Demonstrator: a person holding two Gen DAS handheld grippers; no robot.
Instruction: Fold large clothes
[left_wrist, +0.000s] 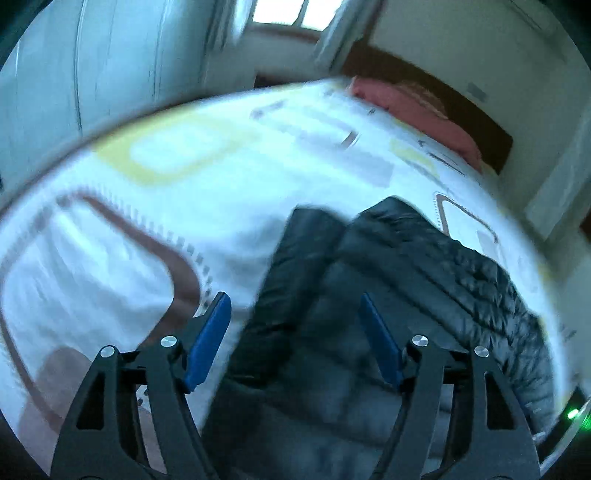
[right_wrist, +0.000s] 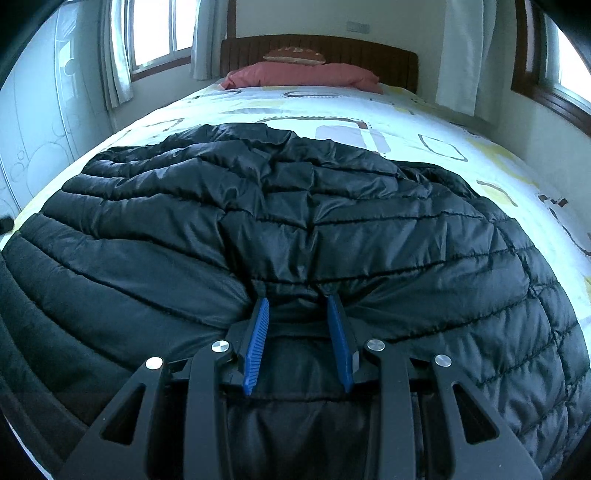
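Right wrist view: right tool (right_wrist: 298, 299) pinches the black puffer jacket (right_wrist: 295, 206), anchoring it on the bed (right_wrist: 406, 110); left tool (left_wrist: 295, 299) spread, empty.

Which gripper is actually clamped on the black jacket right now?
The right gripper: its blue pads pinch a bunched fold of the black jacket. The left gripper stands open above it, gripping nothing.

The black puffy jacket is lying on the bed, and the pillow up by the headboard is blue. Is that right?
Not quite. The pillow by the headboard is pinkish red, not blue; the right wrist view shows it clearly. The only blue there is on the gripper's finger pads. The rest holds: the black puffy jacket does lie on the bed.
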